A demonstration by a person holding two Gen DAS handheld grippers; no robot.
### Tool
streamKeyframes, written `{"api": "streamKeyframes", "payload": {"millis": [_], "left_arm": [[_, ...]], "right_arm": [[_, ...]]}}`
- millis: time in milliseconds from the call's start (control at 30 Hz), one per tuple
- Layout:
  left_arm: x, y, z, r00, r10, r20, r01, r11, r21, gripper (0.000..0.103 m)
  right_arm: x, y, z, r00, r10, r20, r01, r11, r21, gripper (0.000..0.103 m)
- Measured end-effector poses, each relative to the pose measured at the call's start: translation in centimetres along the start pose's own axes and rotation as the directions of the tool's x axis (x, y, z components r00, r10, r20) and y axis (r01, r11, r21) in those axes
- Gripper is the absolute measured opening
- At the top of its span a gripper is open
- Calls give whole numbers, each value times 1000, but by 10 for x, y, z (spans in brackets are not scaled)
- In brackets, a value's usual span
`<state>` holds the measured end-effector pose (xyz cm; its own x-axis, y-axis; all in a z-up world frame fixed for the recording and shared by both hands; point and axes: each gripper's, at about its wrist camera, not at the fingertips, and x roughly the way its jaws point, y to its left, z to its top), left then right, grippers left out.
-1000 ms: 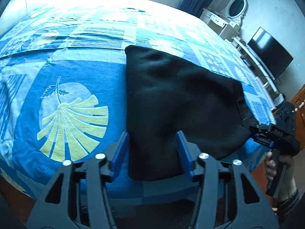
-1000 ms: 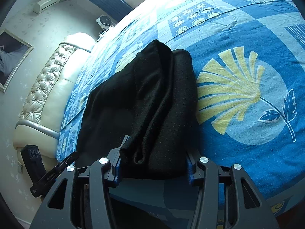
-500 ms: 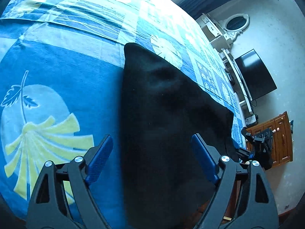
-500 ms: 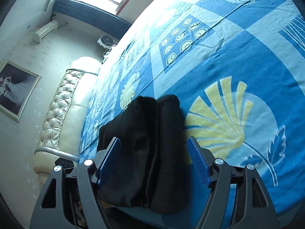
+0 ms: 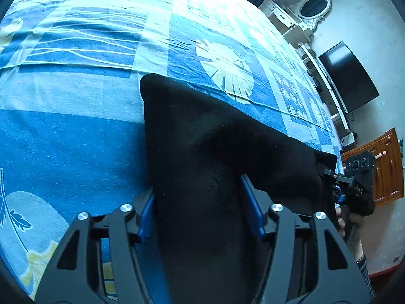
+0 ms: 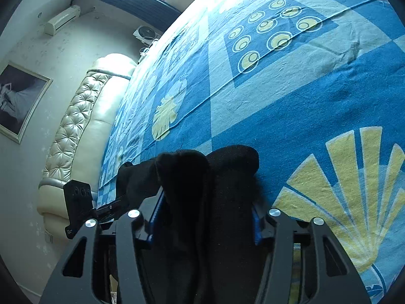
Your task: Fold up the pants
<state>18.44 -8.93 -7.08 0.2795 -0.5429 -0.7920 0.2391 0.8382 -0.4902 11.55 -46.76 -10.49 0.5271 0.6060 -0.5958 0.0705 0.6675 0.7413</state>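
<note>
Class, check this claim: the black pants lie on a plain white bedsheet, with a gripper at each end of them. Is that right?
Not quite. The bedsheet is blue, patterned with yellow leaves and circles, as the left wrist view shows. The rest stands: the black pants have the left gripper at one end and the right gripper at the other.

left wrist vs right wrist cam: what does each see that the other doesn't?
Left wrist only: a dark TV screen, an oval mirror, a wooden cabinet, and the pants spread wide and flat.

Right wrist only: a tufted headboard, a framed picture, a wall air conditioner, and the pants bunched in thick folds.

Both: black pants on the blue patterned bedspread, cloth between closing jaws, and the other gripper at the far end: right gripper, left gripper.
</note>
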Motion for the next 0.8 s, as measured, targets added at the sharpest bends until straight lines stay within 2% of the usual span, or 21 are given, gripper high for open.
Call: {"api": "streamKeyframes", "payload": {"millis": [100,167,300,567,700,800], "left_arm": [[-10,-10,3,997,68,29,-68,997,23,35],[-20,-7,8,996,71,52,-72,997,26,25],[-36,11,17,990,107,89,-107,994,-6,24],[-61,61,53,969,214,119,-212,977,-34,24],[-61,87,63,967,231,109,-226,972,-58,24],[-58,92,58,967,224,118,-219,974,-54,25]], "right_arm": [[-3,9,-2,1000,-3,28,3,1000,-4,44],[-3,17,-1,999,14,44,-14,1000,-8,42],[13,39,5,997,65,35,-64,998,-29,40],[76,81,31,988,153,-1,-153,987,-38,40],[103,93,38,988,150,-29,-151,988,-43,40],[112,78,40,991,124,-45,-125,992,-12,40]]}}
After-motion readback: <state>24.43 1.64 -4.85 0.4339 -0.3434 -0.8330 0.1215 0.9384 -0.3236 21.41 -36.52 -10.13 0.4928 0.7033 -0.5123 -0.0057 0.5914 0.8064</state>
